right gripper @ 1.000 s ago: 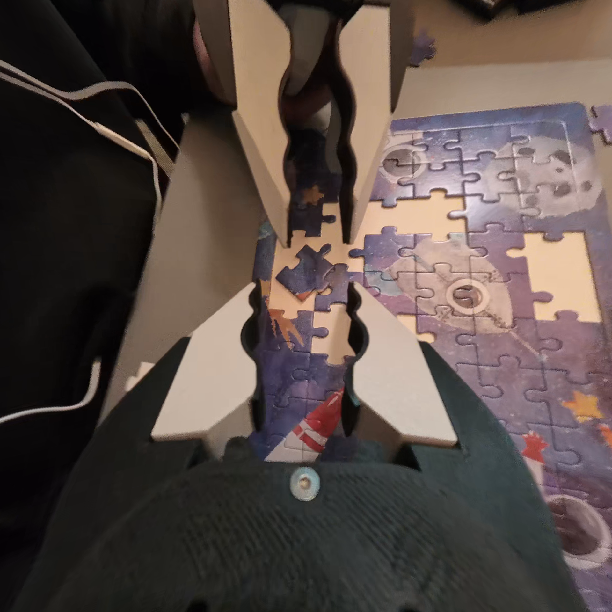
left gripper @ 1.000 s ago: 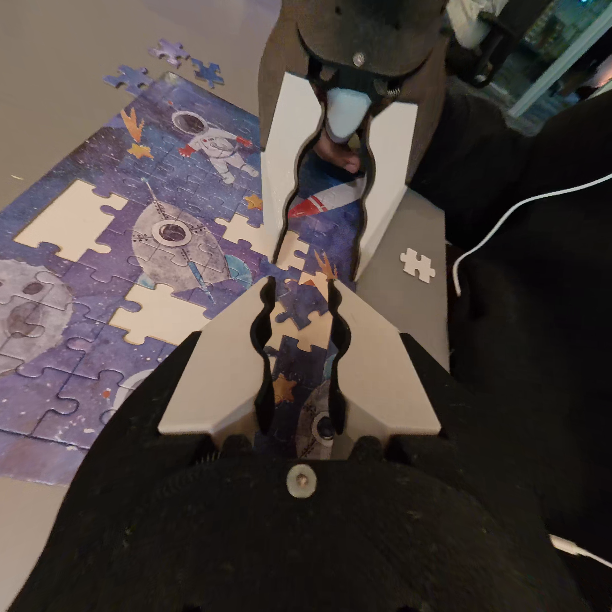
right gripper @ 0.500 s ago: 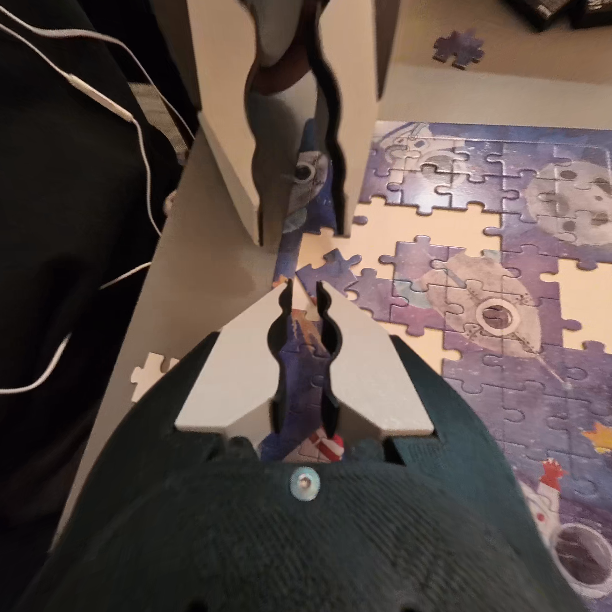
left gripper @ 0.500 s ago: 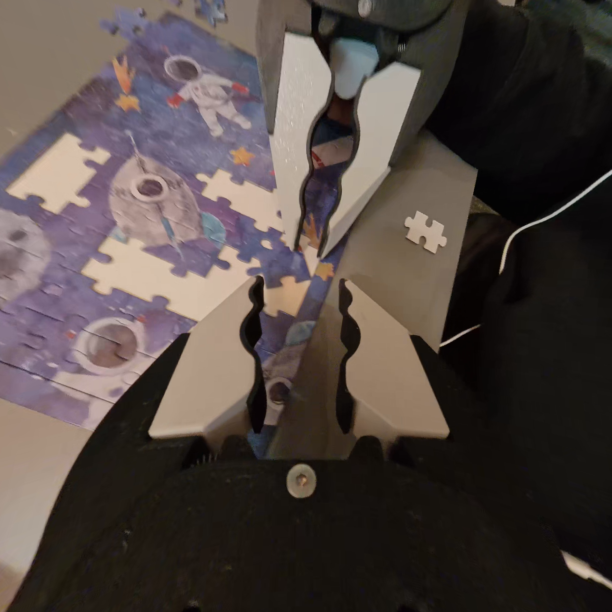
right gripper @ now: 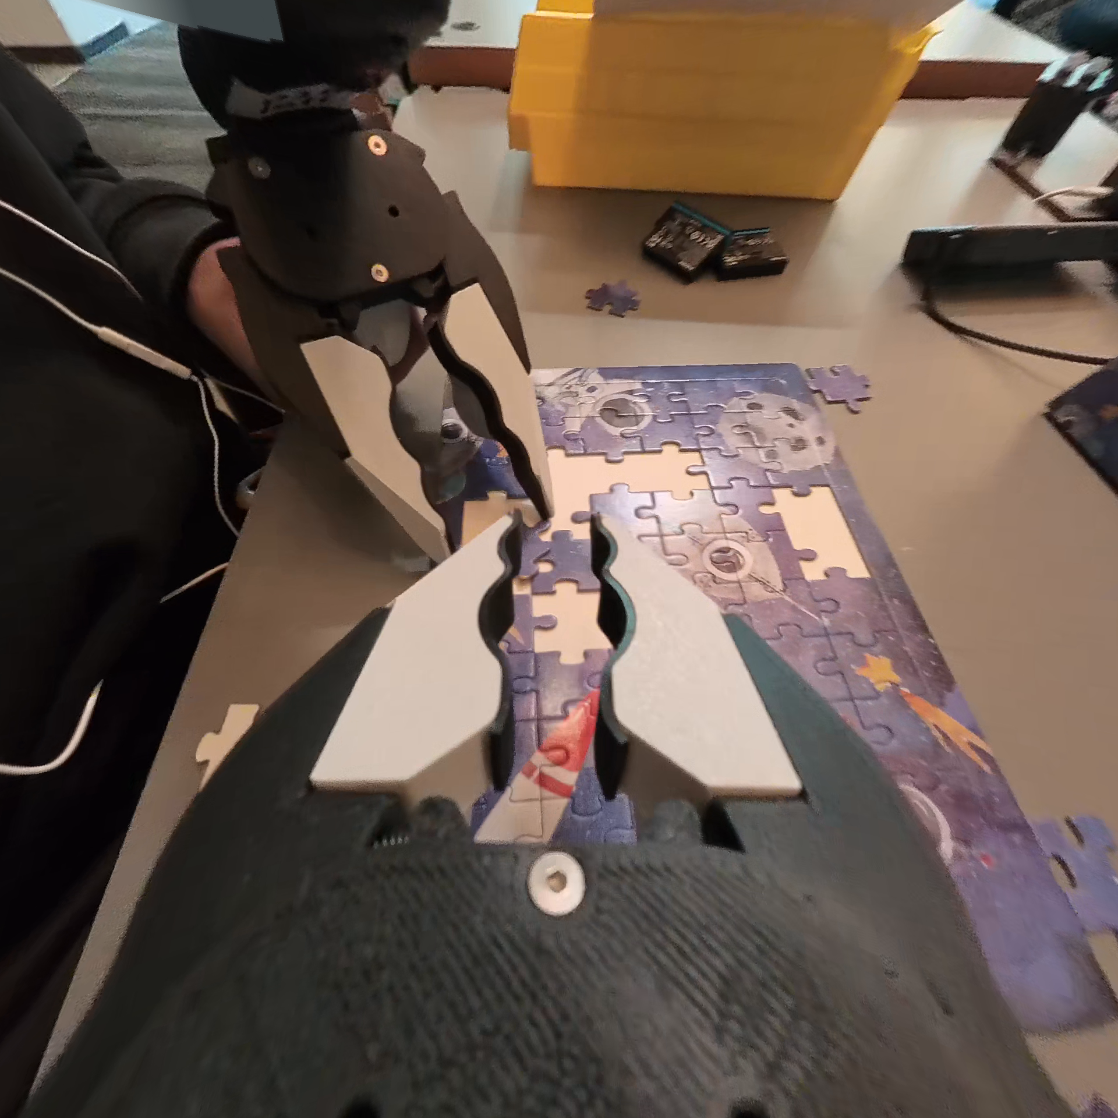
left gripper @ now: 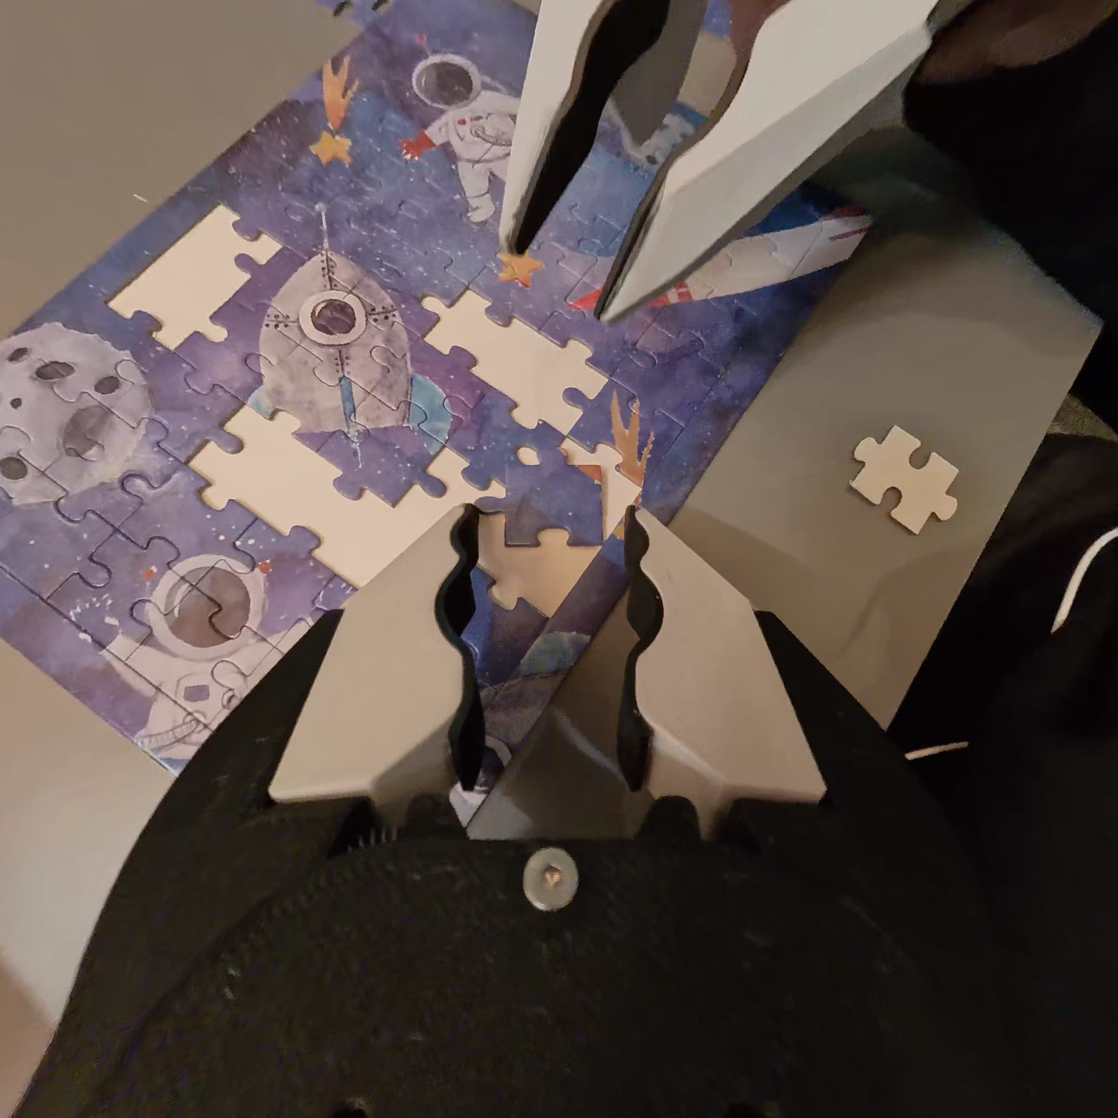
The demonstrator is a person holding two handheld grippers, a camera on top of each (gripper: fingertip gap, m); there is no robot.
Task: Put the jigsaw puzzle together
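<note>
The jigsaw puzzle point(left gripper: 393, 339) is purple and blue with grey rockets, orange stars and cream gaps, one loose piece point(left gripper: 905, 479) shows its plain white back, and the bins point(right gripper: 696, 103) are bright yellow.

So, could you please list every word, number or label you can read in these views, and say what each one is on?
Nothing is sharp enough to read.
small black boxes beyond the puzzle: pale print, too blurred to read.
black strap at the top left of the right wrist view: white marks, too blurred to read.
puzzle: pictures only, no words visible.
yellow bin: no writing visible.
</note>
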